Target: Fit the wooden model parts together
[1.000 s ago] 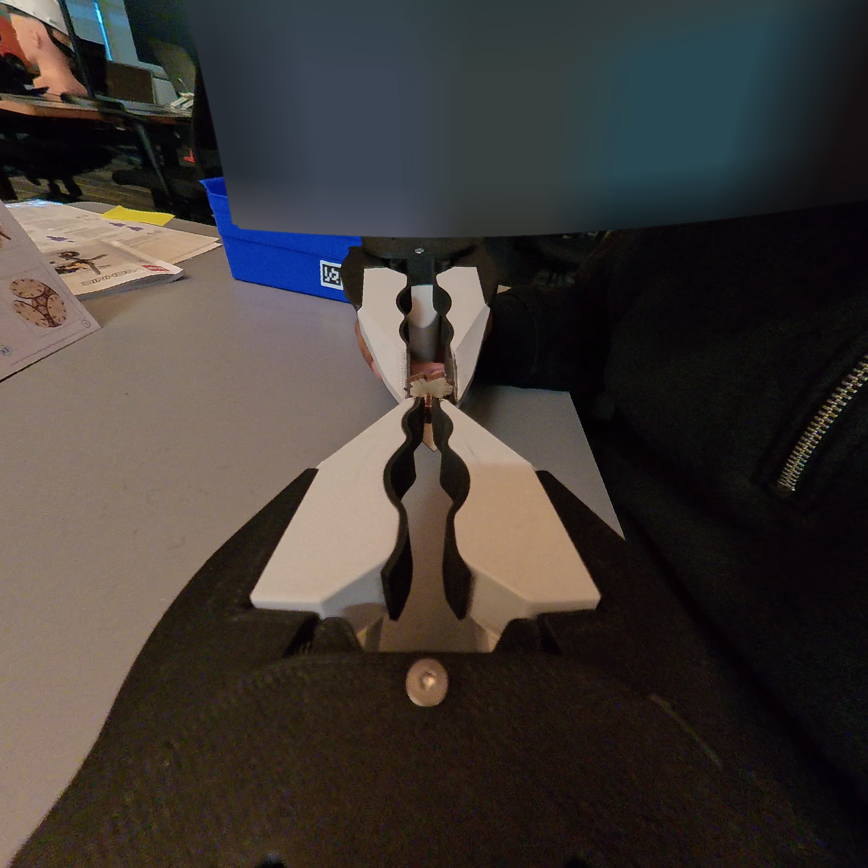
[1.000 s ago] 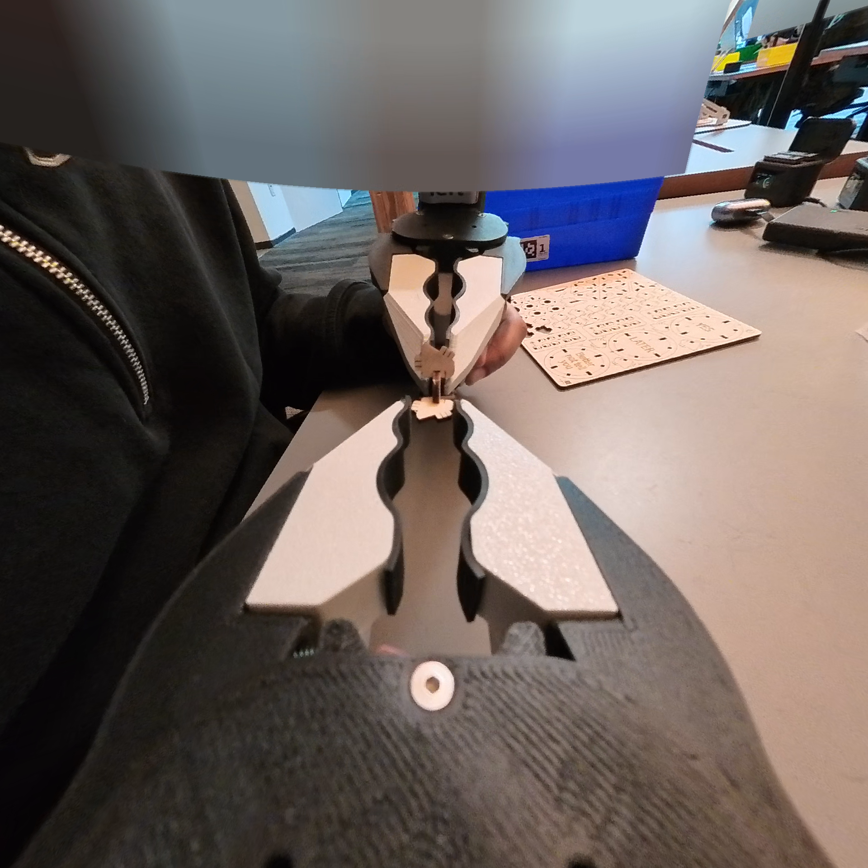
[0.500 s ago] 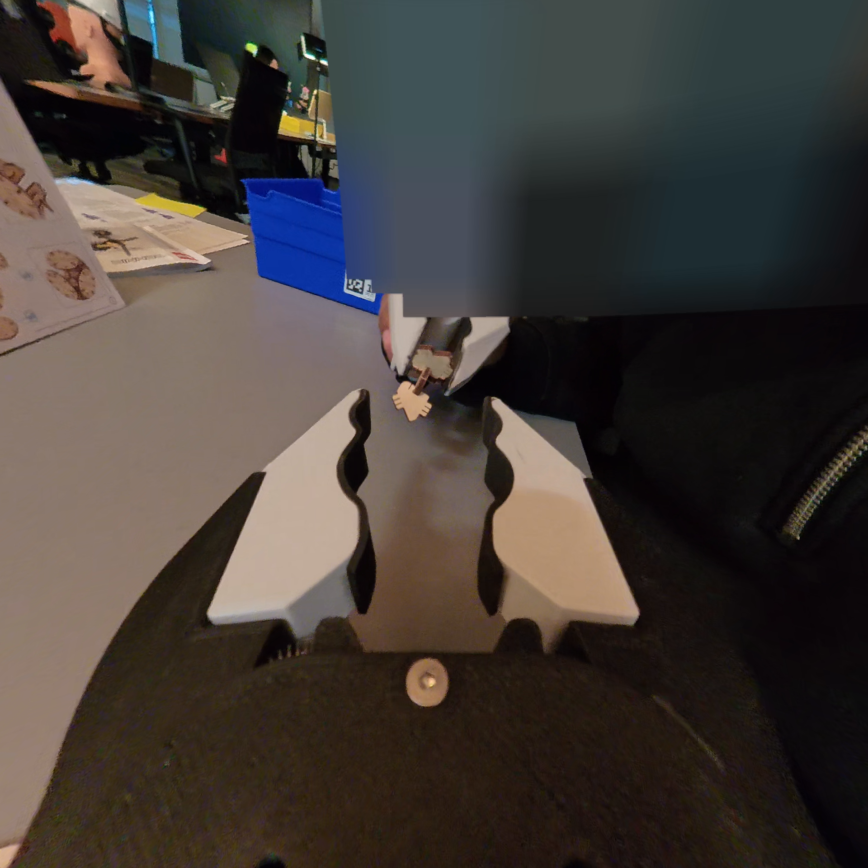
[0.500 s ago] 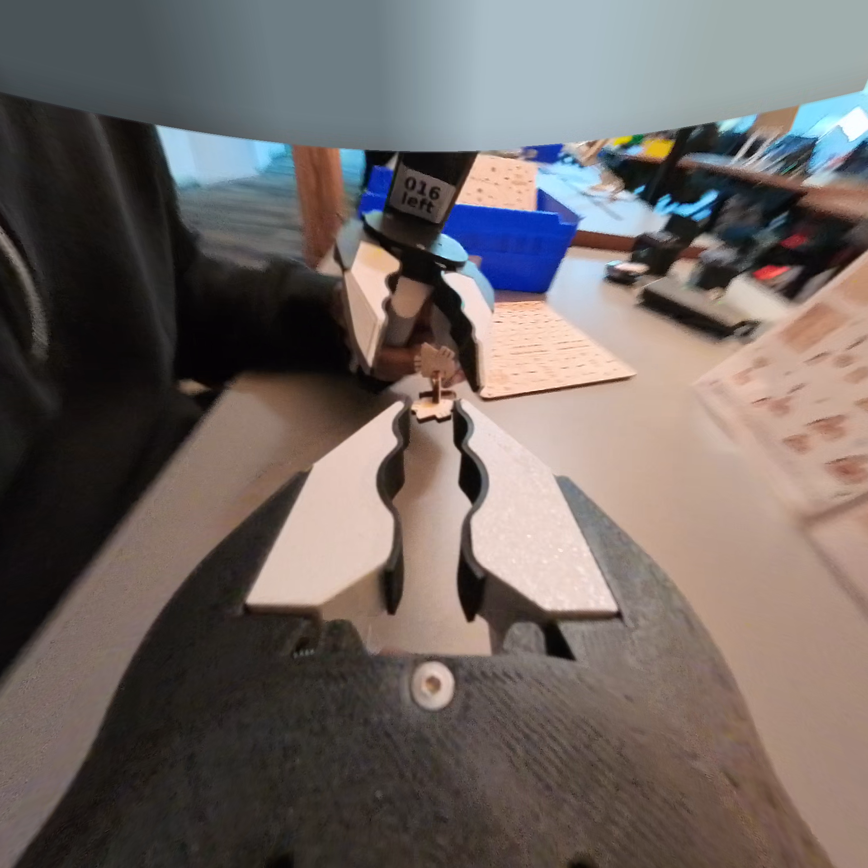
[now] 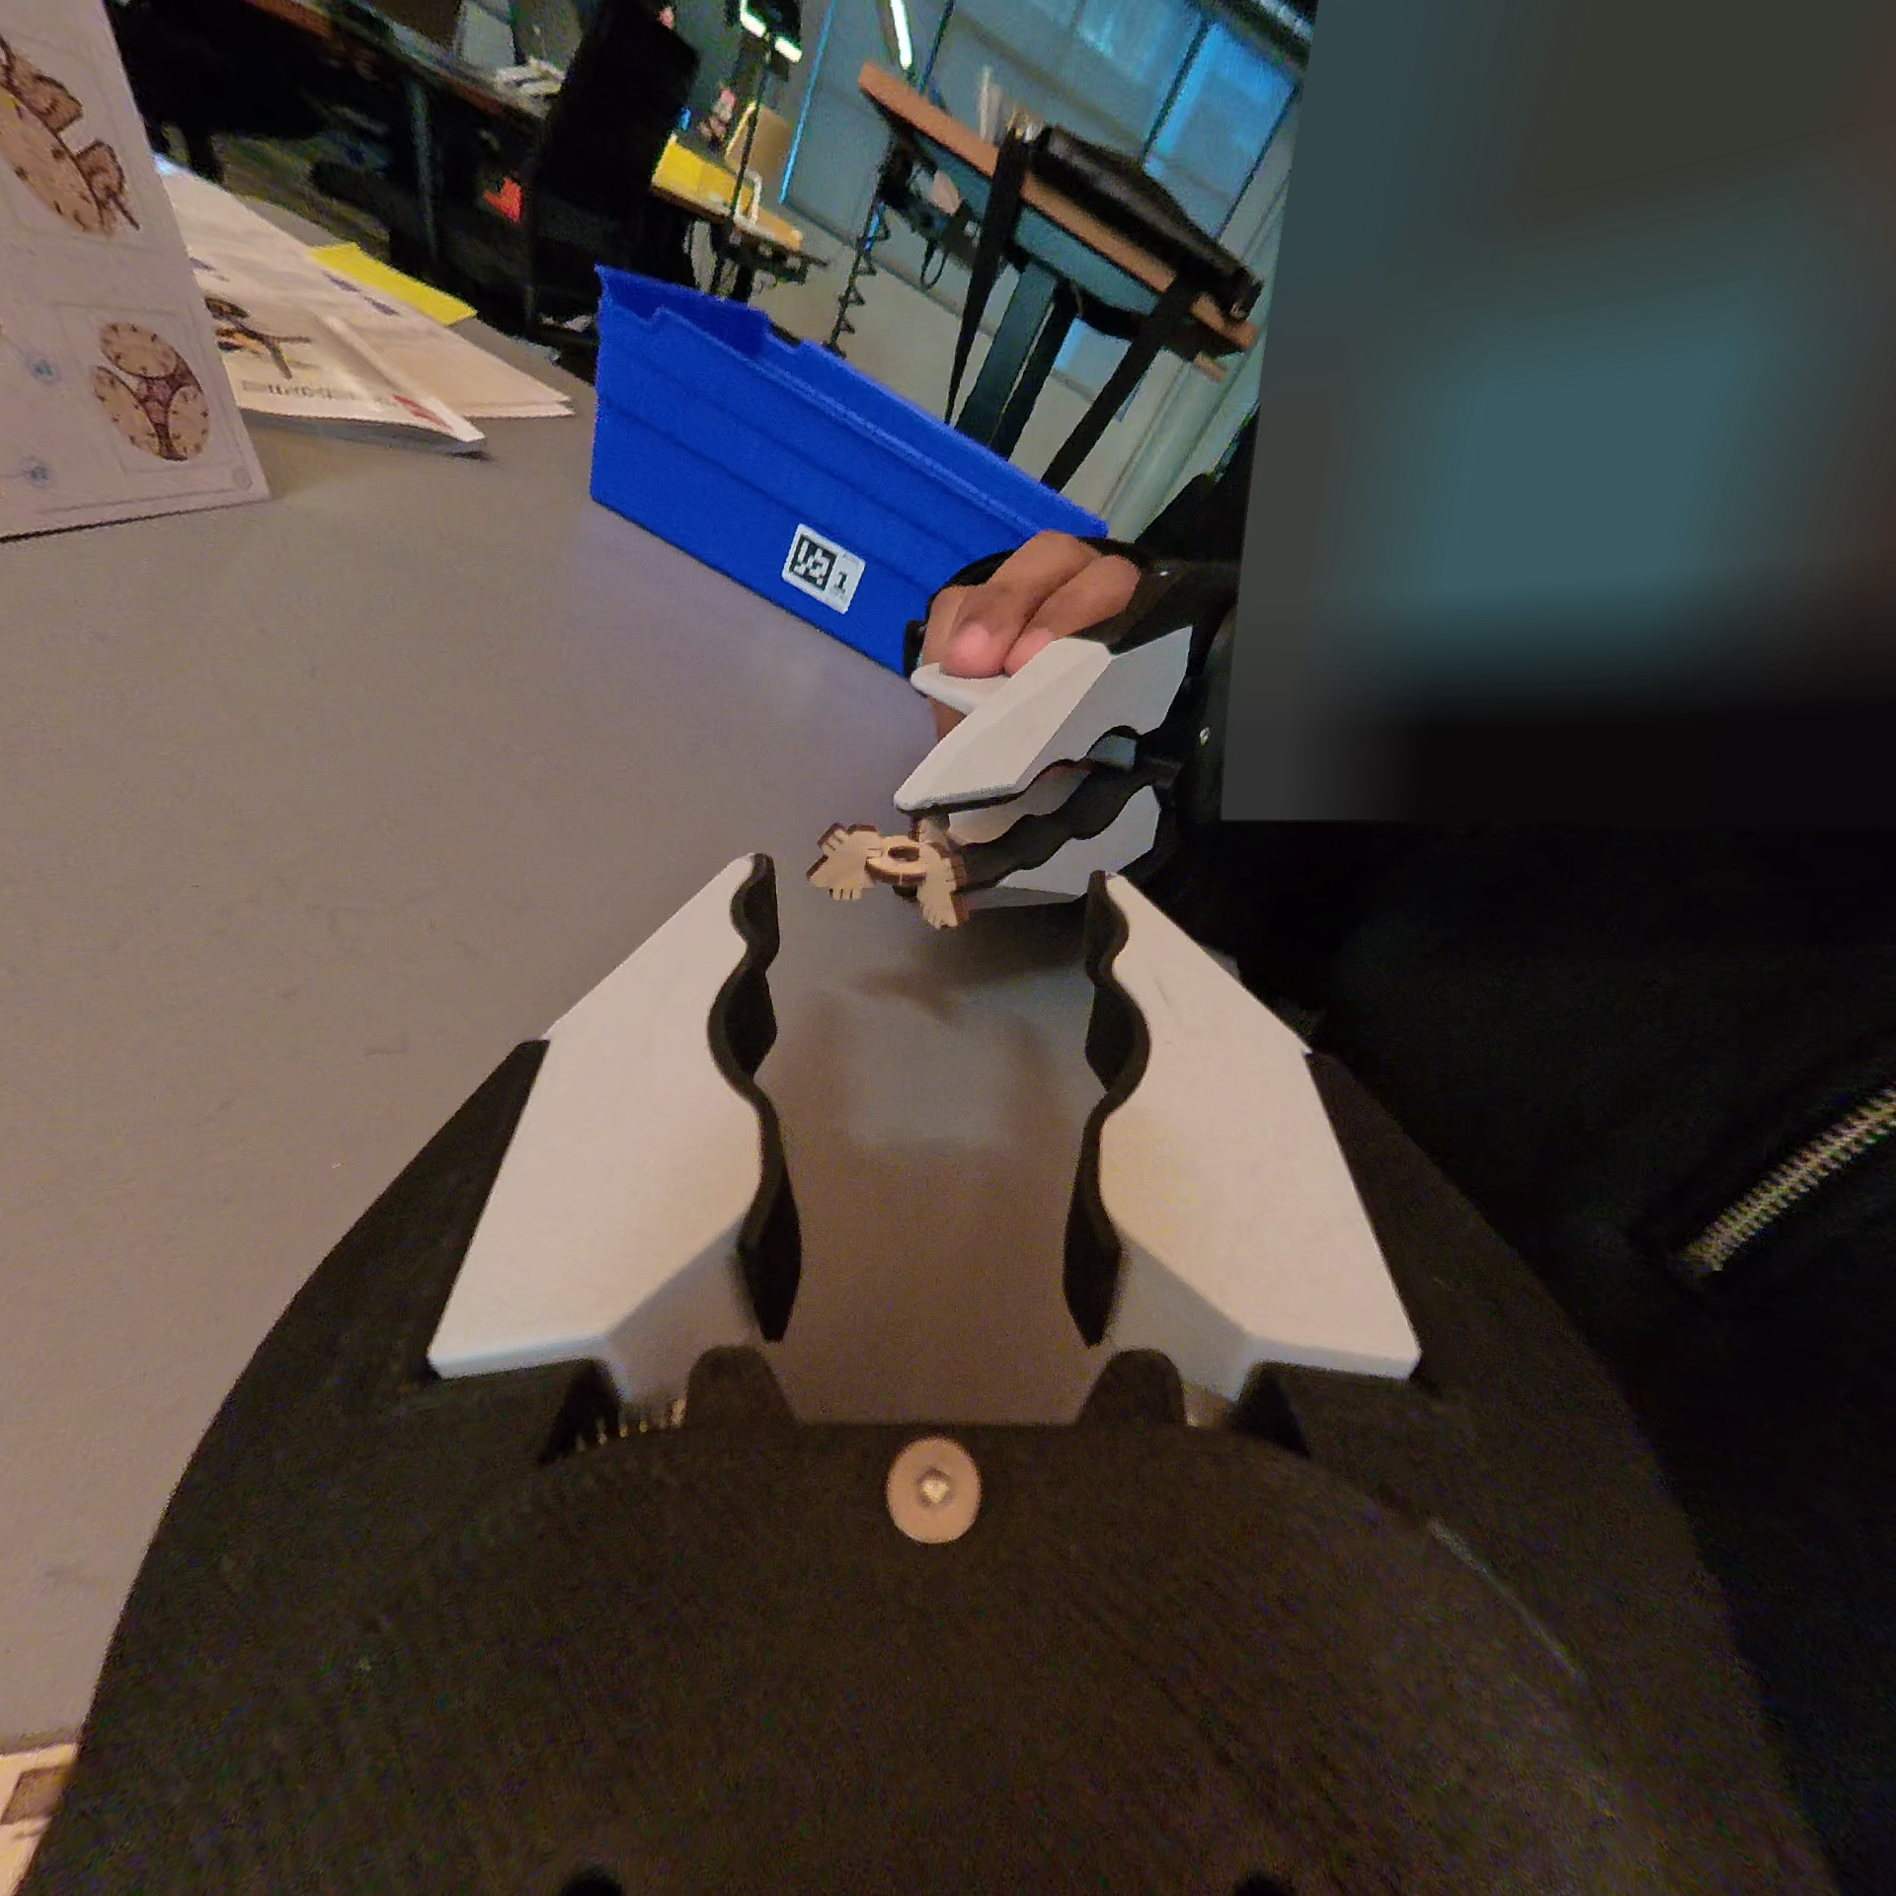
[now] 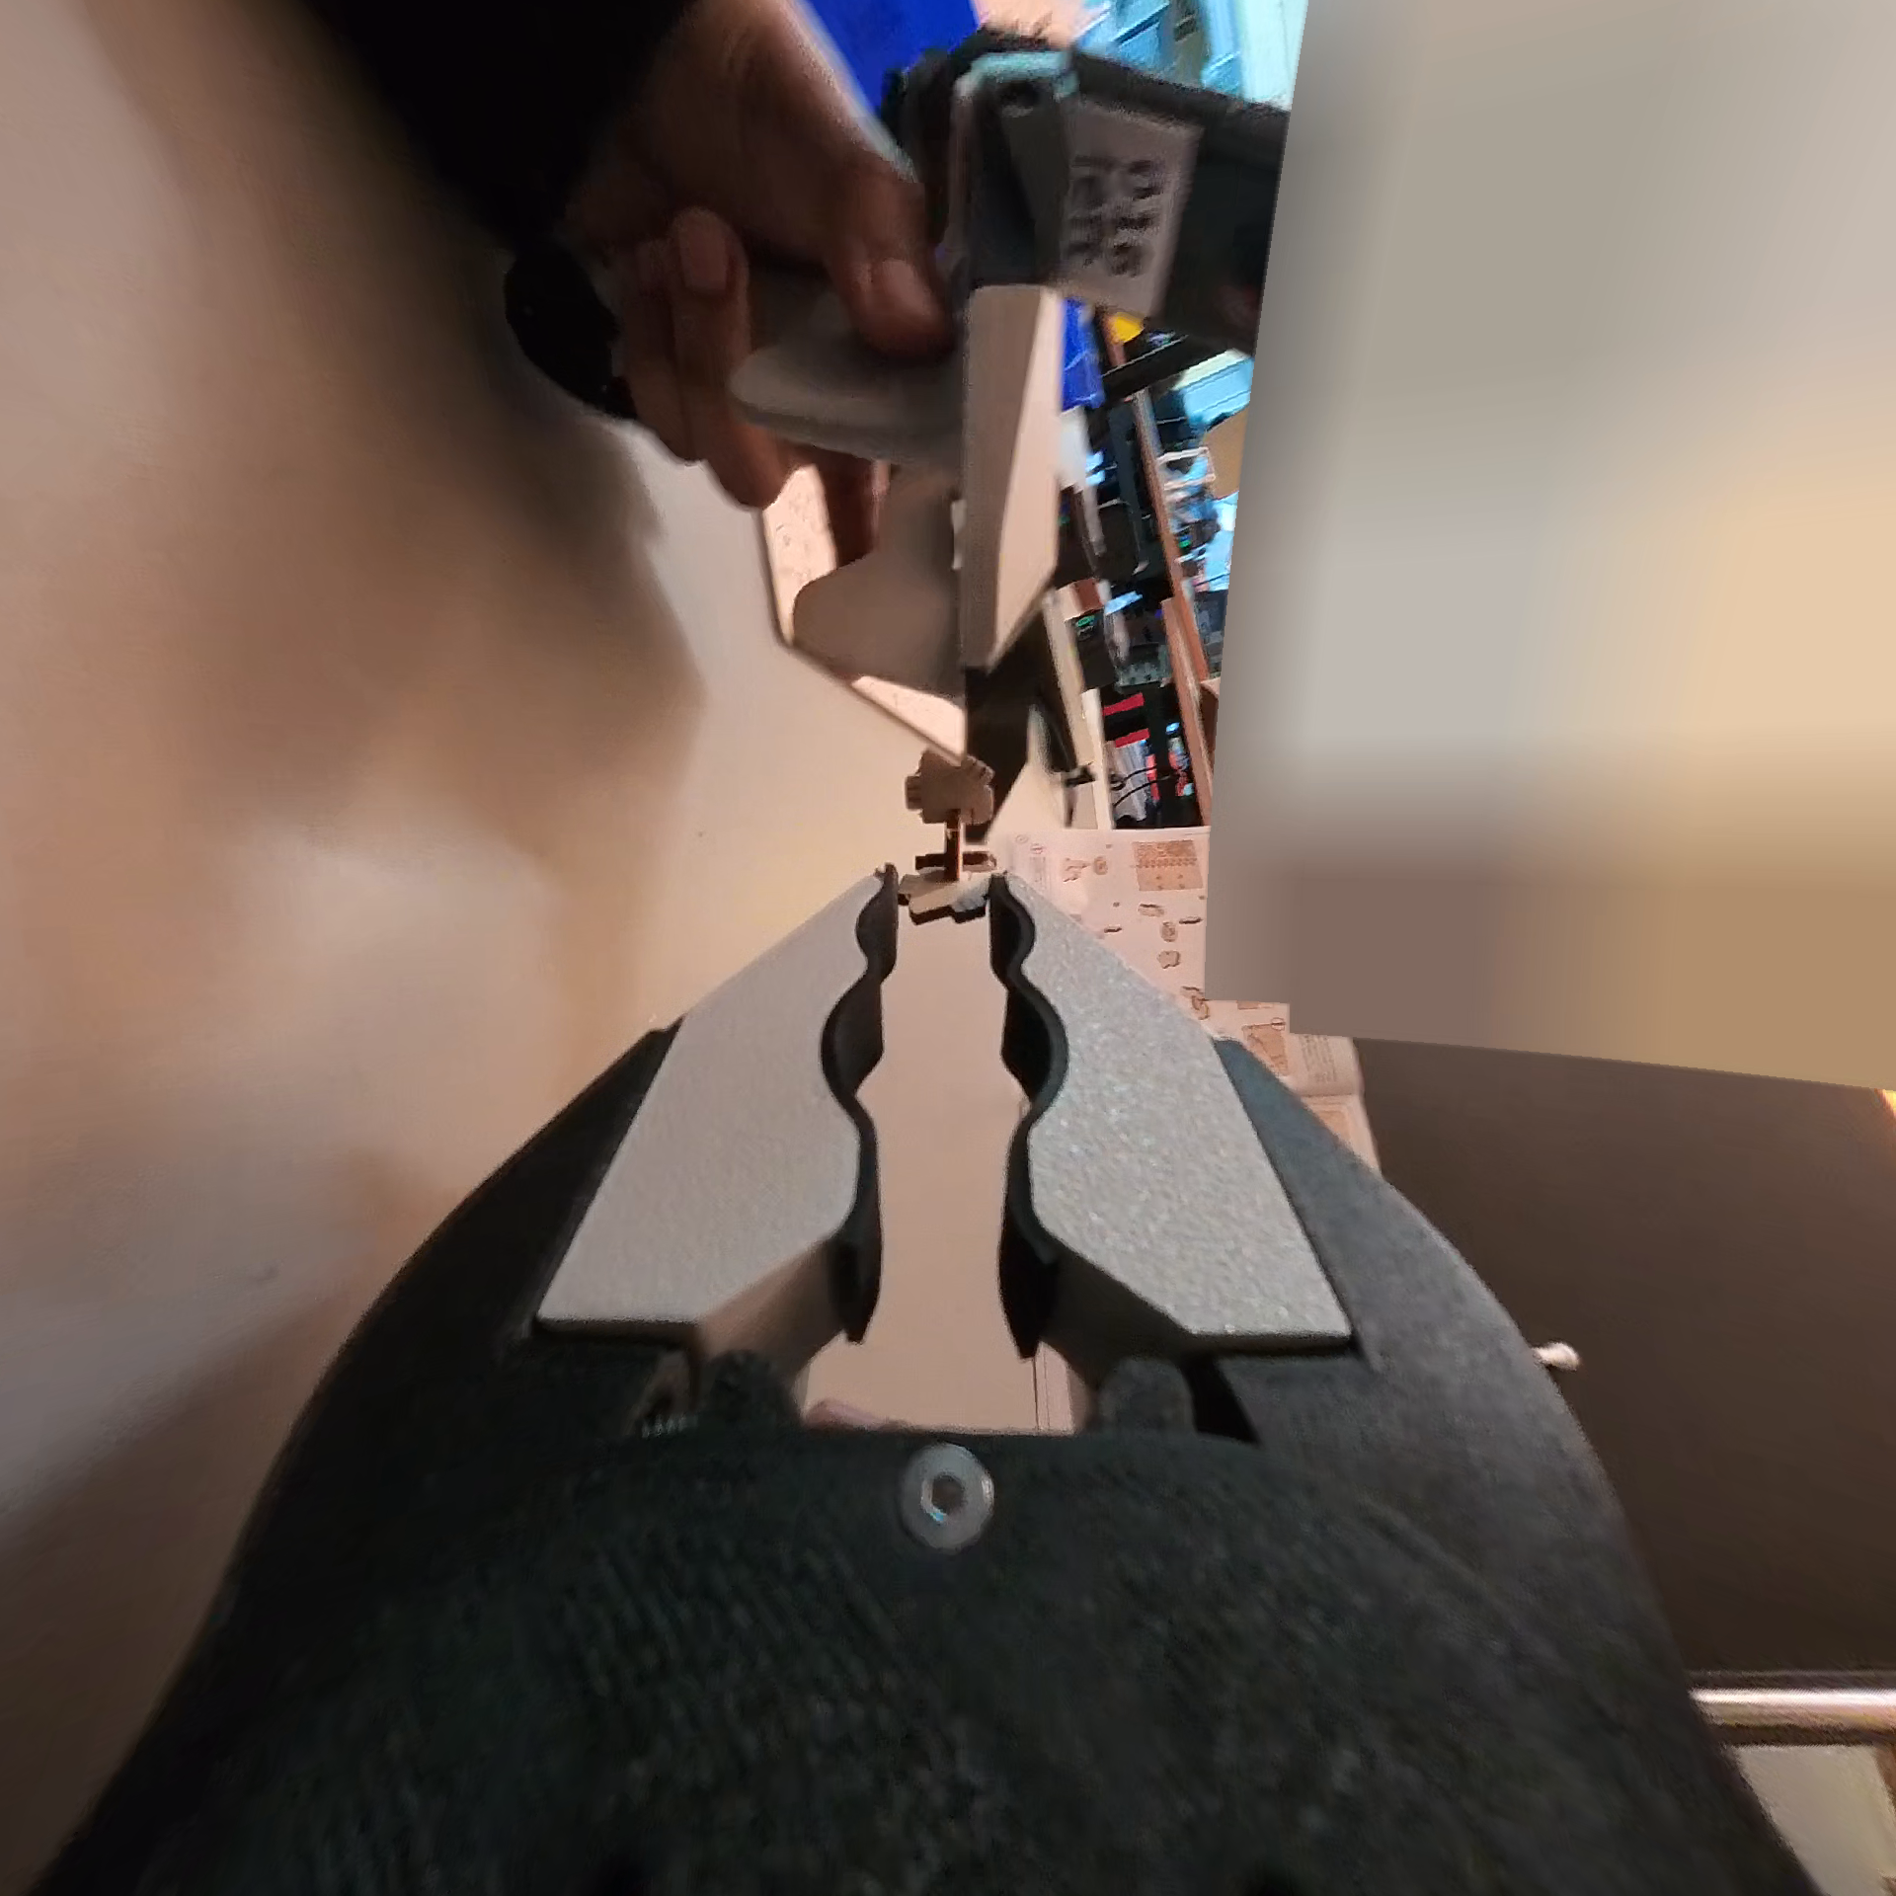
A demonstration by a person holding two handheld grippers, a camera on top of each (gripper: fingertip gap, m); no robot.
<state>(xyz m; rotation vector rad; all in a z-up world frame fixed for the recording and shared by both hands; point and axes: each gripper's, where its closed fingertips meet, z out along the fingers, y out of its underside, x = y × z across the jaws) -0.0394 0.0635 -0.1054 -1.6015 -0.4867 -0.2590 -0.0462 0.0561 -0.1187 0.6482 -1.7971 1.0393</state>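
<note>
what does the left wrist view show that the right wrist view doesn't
Only the left wrist view shows the blue bin on the grey table, the yellow sheet behind the booklets, and its own left tongs standing wide open with nothing between them.

Only the right wrist view shows the right tongs from behind, pads pressed on the piece's near end.

Both share the small wooden assembly held by the right tongs, printed instruction sheets and a hand.
</note>
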